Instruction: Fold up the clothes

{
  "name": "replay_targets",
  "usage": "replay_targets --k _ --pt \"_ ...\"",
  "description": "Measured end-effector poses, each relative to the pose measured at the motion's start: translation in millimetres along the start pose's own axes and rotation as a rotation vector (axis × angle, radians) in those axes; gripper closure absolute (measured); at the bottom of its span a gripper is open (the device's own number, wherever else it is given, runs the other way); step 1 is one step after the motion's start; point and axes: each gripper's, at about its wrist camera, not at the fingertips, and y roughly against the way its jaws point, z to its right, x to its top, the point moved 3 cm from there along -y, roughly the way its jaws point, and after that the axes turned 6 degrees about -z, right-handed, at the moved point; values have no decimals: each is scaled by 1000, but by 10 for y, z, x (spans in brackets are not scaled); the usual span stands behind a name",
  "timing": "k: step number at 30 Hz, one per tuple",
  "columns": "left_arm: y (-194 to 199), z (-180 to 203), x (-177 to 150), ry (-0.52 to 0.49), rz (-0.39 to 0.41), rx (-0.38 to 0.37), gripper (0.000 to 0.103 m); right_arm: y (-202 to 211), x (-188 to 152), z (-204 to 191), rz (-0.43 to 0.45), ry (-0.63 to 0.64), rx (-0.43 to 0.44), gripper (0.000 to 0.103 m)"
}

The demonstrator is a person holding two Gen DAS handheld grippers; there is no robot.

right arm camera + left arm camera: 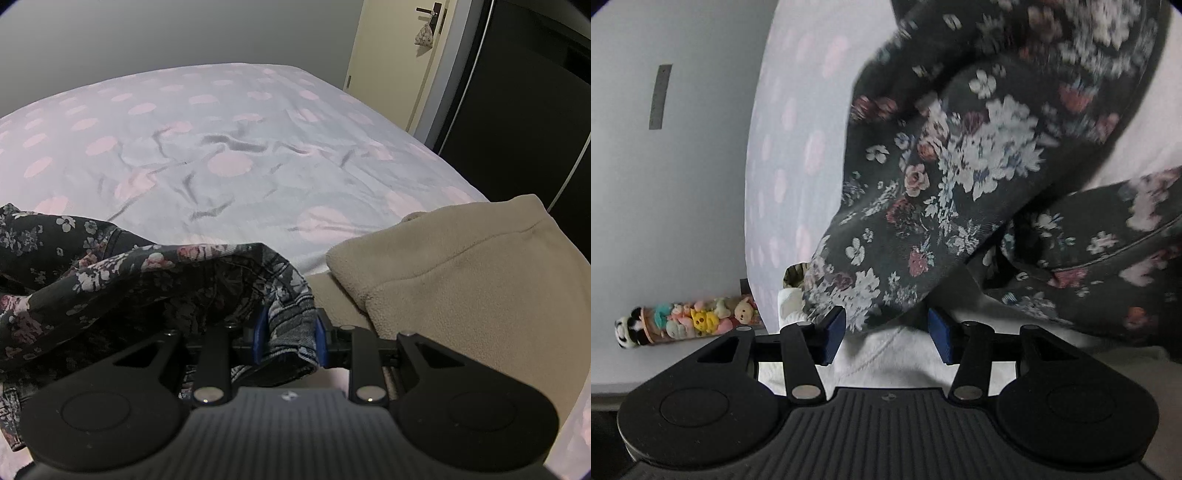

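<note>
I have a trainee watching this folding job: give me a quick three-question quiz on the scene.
1. True or false: the right gripper is shut on the dark floral garment.
2. Does the left gripper grip anything?
3. What lies right of the floral garment in the right wrist view? A) beige fleece B) towel C) jeans

Key: 1 true. 2 no, its jaws stand open under the hanging floral cloth. 3 A.

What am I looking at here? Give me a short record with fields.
place: bed with pink-dotted sheet
garment being folded: dark floral garment
right hand-held gripper: shut on the floral garment's edge
left hand-held gripper: open, garment hanging just ahead of it, not pinched
beside it: beige fleece
by the wall: row of small plush toys
</note>
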Motion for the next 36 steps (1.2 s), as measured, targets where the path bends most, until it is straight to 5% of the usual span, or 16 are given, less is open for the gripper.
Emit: replay_targets --k 2,4,7,11,17,26,36 --pt "-65 11 38 1 4 5 56 -25 6 -1 -8 0 -5 73" --pt "-103 -40 80 60 13 -11 76 -49 11 -6 -15 0 -11 73" --pt "-109 -155 115 155 11 -34 92 -68 20 -12 -20 2 -16 73" --pt "25 -404 101 296 13 -41 97 -51 20 0 -10 -5 -7 74" --pt "437 -1078 -244 686 16 -100 100 114 10 110 60 -56 36 76" --pt "1554 -1847 -964 977 108 27 101 959 339 392 372 -120 85 79" --pt "2846 -2202 -1708 1198 301 133 101 2245 449 1045 728 -113 6 80"
